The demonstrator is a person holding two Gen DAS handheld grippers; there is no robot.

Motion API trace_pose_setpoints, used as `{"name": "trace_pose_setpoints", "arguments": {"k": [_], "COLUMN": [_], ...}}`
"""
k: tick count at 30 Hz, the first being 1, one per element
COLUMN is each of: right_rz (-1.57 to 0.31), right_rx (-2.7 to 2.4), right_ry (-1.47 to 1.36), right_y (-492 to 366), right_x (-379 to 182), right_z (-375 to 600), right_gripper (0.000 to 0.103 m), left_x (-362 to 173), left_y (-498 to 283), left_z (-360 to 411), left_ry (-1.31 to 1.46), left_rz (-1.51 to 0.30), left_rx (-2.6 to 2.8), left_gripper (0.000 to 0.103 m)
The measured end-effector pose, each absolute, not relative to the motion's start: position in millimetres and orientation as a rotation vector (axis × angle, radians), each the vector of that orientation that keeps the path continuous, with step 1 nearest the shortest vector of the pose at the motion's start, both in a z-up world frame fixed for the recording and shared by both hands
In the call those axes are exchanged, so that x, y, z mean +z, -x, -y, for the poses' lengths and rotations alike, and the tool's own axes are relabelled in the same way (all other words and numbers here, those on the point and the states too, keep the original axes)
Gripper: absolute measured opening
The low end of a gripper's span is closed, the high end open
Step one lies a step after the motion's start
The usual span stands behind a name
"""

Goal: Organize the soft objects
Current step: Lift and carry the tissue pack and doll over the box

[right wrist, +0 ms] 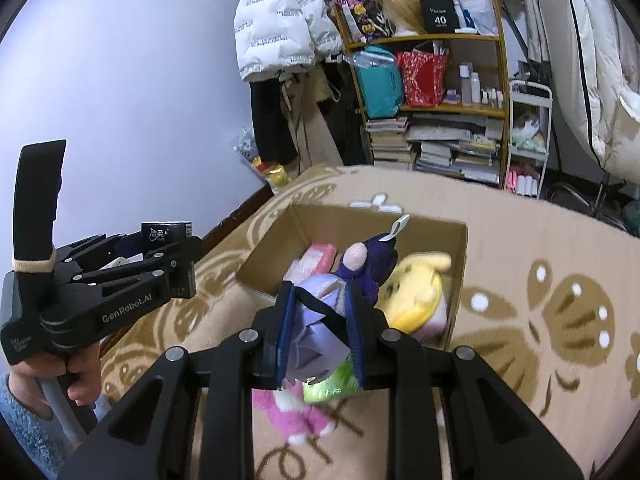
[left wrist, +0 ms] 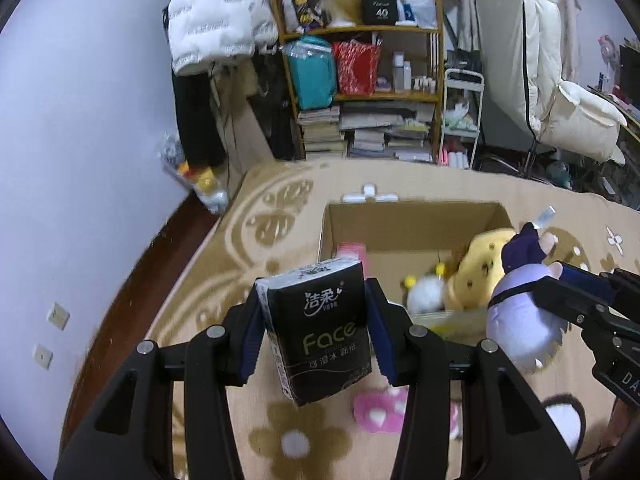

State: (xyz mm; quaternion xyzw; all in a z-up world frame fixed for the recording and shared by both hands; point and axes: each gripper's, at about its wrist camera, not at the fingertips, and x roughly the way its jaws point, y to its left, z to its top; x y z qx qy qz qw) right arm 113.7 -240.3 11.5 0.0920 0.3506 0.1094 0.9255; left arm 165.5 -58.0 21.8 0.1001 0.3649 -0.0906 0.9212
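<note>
My left gripper (left wrist: pixel 316 320) is shut on a black pack of tissues (left wrist: pixel 320 332), held upright above the beige carpet, just short of an open cardboard box (left wrist: pixel 412 216). My right gripper (right wrist: pixel 320 332) is shut on a purple plush doll (right wrist: pixel 324 320) with a dark purple hat, held over the near edge of the same box (right wrist: pixel 360 220). Inside the box lie a yellow plush (right wrist: pixel 416 292), a pink pack (right wrist: pixel 316 258) and a small white plush (left wrist: pixel 424 296). A pink plush (right wrist: pixel 296 412) and a green pack (right wrist: pixel 332 386) lie on the carpet under the right gripper.
The bed-like surface has a beige patterned cover (left wrist: pixel 280 216). Behind it stand a wooden shelf (left wrist: pixel 360 32) full of bags and books, a white cart (left wrist: pixel 460 120) and hanging coats (left wrist: pixel 216 12). A pale wall (left wrist: pixel 80 120) runs along the left. A hand (right wrist: pixel 76 376) holds the left gripper's handle.
</note>
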Motion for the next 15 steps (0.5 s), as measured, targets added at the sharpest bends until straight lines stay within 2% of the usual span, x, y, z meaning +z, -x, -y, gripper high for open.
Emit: {"name": "trace_pose_setpoints", "arguments": {"k": [7,15], "right_rz": [-0.637,-0.694], "right_rx": [0.236,0.224], "right_ry": [-0.165,-0.164], "right_y": [-138.1,-172.3], "right_x": [18.9,-1.7], "right_z": [243.4,246.6], "right_gripper": [0.026,0.027], "left_x": [16.2,-6.7], "left_y": [-201.3,-225.1], "left_z": [70.0,82.2], "left_ry": [-0.168,-0.179], "left_rz": [-0.761,-0.774], "left_rx": [-0.244,-0.261], "left_gripper": [0.045,0.046]}}
